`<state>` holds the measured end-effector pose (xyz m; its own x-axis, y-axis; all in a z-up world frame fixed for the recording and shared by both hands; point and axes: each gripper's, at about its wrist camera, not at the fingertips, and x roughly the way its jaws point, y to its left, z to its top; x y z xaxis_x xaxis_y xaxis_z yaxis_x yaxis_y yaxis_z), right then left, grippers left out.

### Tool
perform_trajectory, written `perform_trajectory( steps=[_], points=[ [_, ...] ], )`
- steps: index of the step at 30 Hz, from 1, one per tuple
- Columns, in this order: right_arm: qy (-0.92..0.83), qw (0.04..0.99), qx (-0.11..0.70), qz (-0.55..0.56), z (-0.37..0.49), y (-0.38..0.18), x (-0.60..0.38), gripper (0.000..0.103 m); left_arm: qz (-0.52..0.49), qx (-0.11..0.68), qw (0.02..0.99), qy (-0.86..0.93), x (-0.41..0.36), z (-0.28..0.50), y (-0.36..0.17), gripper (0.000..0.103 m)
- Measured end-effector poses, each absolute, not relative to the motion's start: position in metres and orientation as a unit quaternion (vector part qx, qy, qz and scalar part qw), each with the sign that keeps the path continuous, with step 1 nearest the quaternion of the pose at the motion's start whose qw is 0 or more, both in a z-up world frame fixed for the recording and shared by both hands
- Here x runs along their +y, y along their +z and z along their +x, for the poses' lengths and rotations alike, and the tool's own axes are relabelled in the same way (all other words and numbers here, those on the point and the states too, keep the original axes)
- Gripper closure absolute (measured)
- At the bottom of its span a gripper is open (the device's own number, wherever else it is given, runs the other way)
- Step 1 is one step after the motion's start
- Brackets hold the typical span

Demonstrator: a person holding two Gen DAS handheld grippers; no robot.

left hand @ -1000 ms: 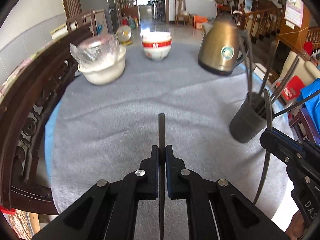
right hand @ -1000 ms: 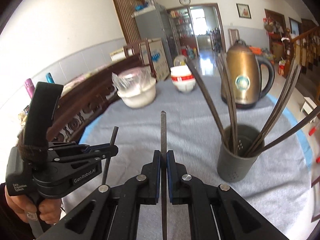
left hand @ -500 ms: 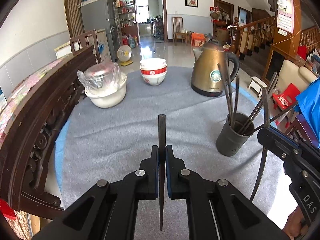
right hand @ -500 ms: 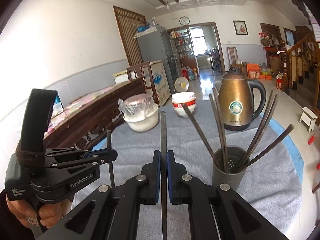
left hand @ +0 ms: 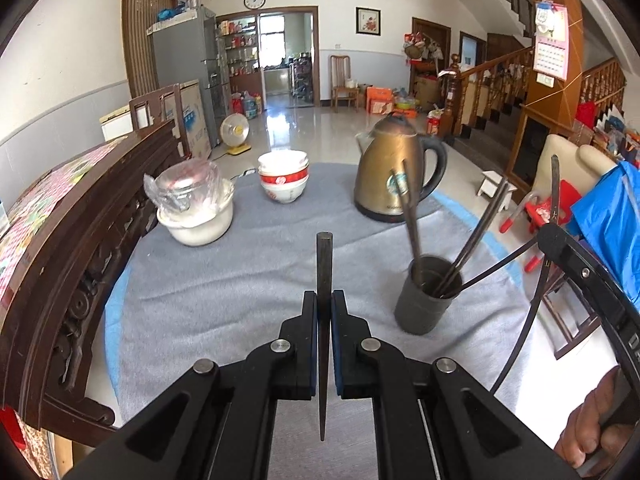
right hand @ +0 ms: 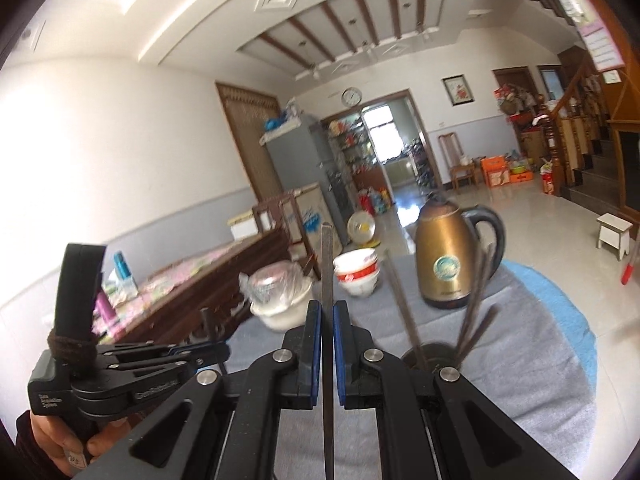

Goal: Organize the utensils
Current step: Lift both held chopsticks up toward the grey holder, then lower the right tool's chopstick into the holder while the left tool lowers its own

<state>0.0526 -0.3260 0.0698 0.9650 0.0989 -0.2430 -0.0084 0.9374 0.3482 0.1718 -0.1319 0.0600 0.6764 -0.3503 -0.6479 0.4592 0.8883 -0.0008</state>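
Note:
My left gripper (left hand: 324, 300) is shut on a dark chopstick (left hand: 323, 264) that stands upright between the jaws, high above the grey table cloth (left hand: 224, 280). My right gripper (right hand: 327, 312) is shut on another dark chopstick (right hand: 327, 264), also upright. A dark grey utensil holder (left hand: 426, 300) with several chopsticks fanned out stands on the cloth, right of the left gripper; in the right wrist view the holder (right hand: 424, 356) sits just beyond and right of the right gripper. The left gripper shows at the lower left of the right wrist view (right hand: 208, 354).
A brass kettle (left hand: 394, 168) stands at the back right. A red-and-white bowl stack (left hand: 284, 178) is at the back middle. A white pot with a plastic-wrapped lid (left hand: 194, 204) is at the back left. A dark carved wooden bench (left hand: 68, 240) runs along the table's left edge.
Both grippers have risen and pulled back from the table, each still holding its chopstick. The right wrist view has tilted up toward the ceiling. The holder now lies lower and farther in both views.

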Motion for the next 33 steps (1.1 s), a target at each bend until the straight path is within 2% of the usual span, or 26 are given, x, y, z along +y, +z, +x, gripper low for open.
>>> perform_trajectory(
  steps=[13,20,24,33],
  points=[
    [-0.039,0.975,0.051,0.214,0.046,0.095,-0.383,0.096,0.019,0.286,0.913,-0.292,-0.156,0.171,0.125,0.096],
    [-0.092,0.976,0.001,0.197,0.062,0.104,-0.388,0.096,-0.021,0.245,0.920,-0.305,-0.177,0.181,0.148,0.096],
    [-0.133,0.973,-0.029,0.189,0.072,0.101,-0.386,0.096,-0.042,0.219,0.928,-0.299,-0.192,0.190,0.148,0.096],
    [-0.188,0.964,-0.038,0.181,0.105,0.082,-0.378,0.096,-0.045,0.179,0.942,-0.279,-0.229,0.209,0.119,0.096]
  ],
)
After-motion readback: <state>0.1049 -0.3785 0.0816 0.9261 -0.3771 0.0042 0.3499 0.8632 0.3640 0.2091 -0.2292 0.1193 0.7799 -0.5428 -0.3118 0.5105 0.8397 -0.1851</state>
